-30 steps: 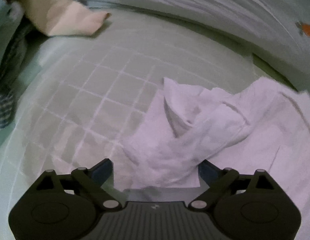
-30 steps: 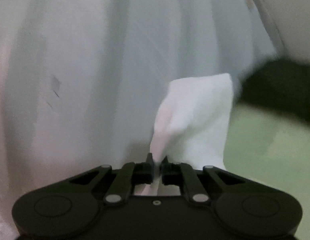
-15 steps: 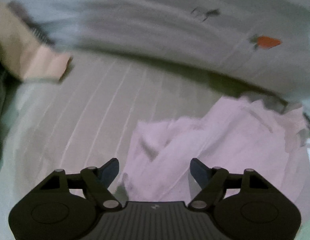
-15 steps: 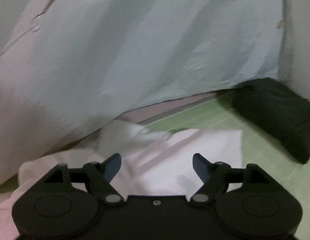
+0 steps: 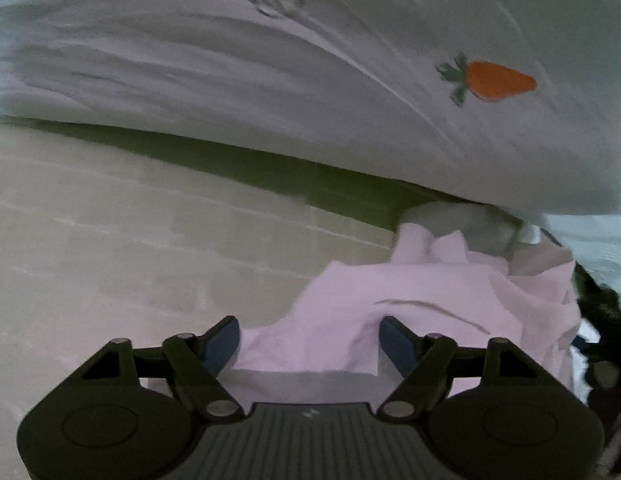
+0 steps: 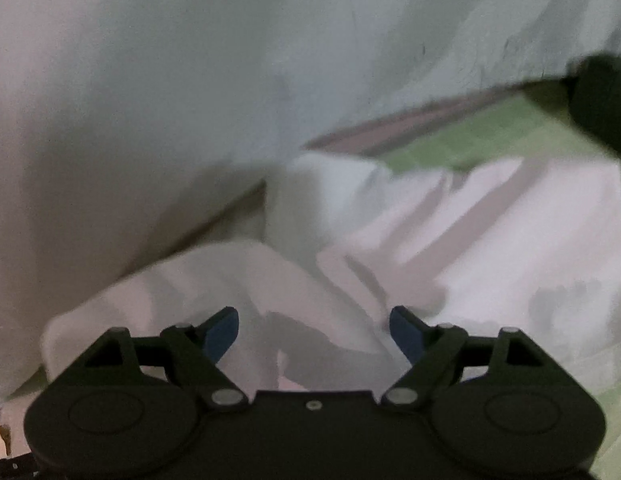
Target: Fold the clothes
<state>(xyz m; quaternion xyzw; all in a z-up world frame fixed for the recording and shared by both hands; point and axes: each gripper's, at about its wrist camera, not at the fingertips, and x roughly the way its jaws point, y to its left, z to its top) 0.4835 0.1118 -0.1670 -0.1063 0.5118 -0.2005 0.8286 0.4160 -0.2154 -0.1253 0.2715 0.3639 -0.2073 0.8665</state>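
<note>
Both the left gripper [image 5: 308,336] and the right gripper [image 6: 312,332] hang with jaws wide, empty, over the rumpled shirt [image 5: 410,312] on the mat [image 5: 130,248]. Best pinch a clean edge, not a bunch.

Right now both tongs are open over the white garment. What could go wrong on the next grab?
1. The white garment lies crumpled in overlapping folds; the right tongs may pinch several layers instead of one edge.
2. The carrot-print bedding bulges right behind the garment, so the left tongs could catch it too.
3. The right wrist view is blurred, so hems are hard to pick out.
</note>
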